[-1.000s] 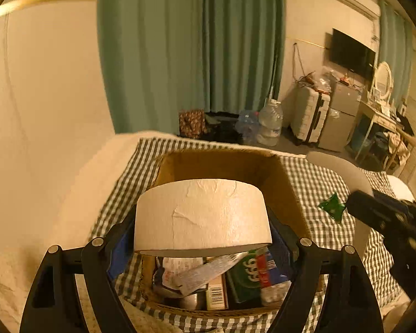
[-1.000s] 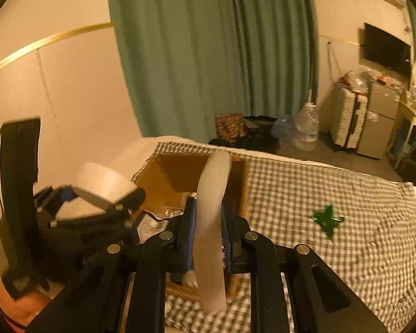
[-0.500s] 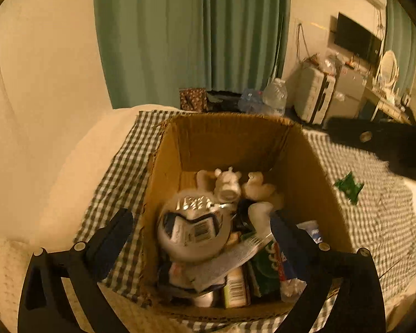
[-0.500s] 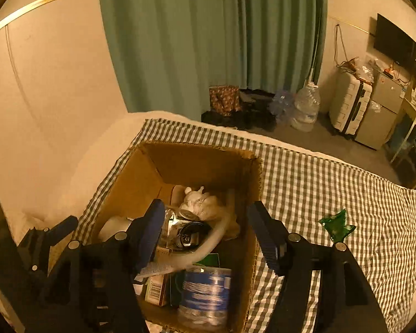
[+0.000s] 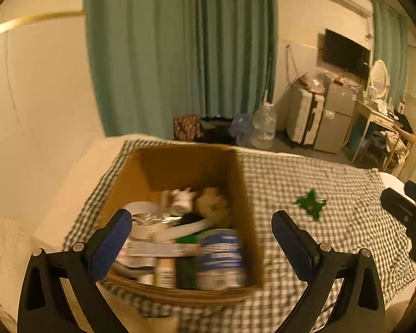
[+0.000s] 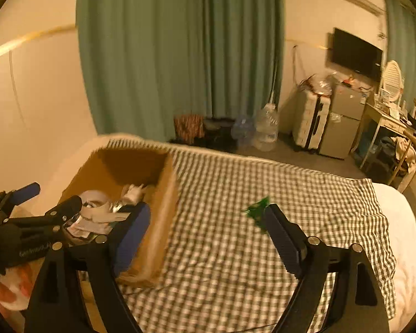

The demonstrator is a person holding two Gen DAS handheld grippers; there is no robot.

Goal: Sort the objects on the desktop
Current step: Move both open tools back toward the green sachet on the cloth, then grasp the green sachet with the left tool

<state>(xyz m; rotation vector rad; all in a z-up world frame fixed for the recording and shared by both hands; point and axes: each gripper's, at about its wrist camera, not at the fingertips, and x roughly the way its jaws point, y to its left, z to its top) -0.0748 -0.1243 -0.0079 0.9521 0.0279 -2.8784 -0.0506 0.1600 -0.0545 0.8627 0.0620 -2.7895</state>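
Note:
A brown cardboard box [image 5: 244,194] [image 6: 166,194] stands on the checked cloth [image 5: 305,183] [image 6: 235,194], filled with tape rolls, a can, small toys and packets. A tape roll [image 5: 144,213] lies inside at the left. A small green wrapper [image 5: 310,204] [image 6: 256,211] lies on the cloth right of the box. My left gripper [image 5: 201,230] is open and empty, above the box's near side. My right gripper [image 6: 205,222] is open and empty, over the cloth between box and wrapper. Its right finger [image 6: 280,233] covers part of the wrapper. The right gripper's body [image 5: 407,216] shows at the left view's right edge.
The cloth covers a bed with white bedding [image 6: 399,222] at the right. A wall and green curtains [image 5: 180,55] stand behind. Water bottles [image 5: 263,127], a suitcase [image 5: 305,119] and a desk [image 5: 380,127] are on the floor beyond.
Both grippers opened and dropped their tape rolls into the box. Since then the views have swung right, and the right gripper has moved from over the box toward the green wrapper.

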